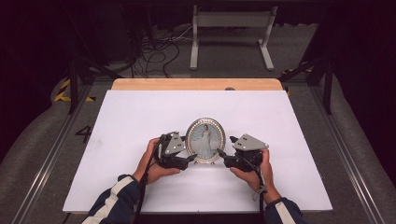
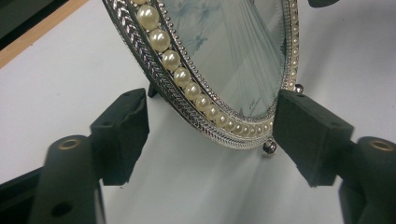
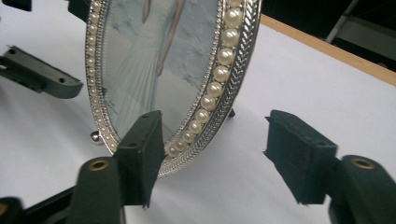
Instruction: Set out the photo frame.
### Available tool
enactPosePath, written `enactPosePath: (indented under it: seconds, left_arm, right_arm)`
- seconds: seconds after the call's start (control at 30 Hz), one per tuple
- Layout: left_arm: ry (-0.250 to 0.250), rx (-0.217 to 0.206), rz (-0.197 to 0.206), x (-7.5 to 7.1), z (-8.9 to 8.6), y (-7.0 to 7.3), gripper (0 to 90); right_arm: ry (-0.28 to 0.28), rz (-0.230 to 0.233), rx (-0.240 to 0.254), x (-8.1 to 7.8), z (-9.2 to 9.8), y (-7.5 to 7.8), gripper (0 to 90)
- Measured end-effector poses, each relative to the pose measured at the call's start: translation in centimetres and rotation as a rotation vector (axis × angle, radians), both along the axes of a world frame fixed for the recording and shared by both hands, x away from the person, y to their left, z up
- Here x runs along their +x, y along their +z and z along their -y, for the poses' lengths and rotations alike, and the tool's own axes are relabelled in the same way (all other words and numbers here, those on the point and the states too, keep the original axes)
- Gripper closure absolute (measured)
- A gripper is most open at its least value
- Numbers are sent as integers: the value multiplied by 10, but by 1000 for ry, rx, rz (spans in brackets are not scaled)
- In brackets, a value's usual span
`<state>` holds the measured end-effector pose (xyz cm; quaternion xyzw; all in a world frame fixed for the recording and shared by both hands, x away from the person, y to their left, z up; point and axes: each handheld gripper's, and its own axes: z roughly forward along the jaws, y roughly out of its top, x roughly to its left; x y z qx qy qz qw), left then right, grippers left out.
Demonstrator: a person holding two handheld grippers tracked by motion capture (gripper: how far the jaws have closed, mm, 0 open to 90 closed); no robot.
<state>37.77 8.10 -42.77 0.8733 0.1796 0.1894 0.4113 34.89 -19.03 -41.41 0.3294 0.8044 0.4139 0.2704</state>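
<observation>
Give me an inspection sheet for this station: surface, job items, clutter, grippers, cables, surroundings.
Surface: white sheet over a wooden tabletop.
Job's things: oval pearl-rimmed picture frame standing upright on its small feet, between the two grippers.
Clutter: nothing seen.
Grippers: left gripper and right gripper both open, one at each side of the frame's lower rim; pads stand clear of the rim.
Cables: one trails from each gripper along the forearm; a loose tangle lies on the floor beyond the table.
Surroundings: dark room, white stand behind the table, metal rails at both sides.
</observation>
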Motion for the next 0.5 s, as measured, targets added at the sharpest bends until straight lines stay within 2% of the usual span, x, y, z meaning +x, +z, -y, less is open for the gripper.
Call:
enactPosePath:
  seconds: [0.17, 0.23, 0.43, 0.5]
  left_arm:
    - [18, -14, 0, -1, -3, 0, 164]
    - [30, -17, -14, -1, -4, 0, 116]
    - [3, -37, -37, -2, -6, -3, 55]
    - [-12, -27, -33, -3, -6, -3, 46]
  right_arm:
    - [5, -11, -22, 0, 0, -2, 237]
    - [12, -8, -36, 0, -1, -3, 205]
    - [26, -18, -38, 0, -1, -4, 140]
    - [28, -17, -32, 0, 1, -4, 124]
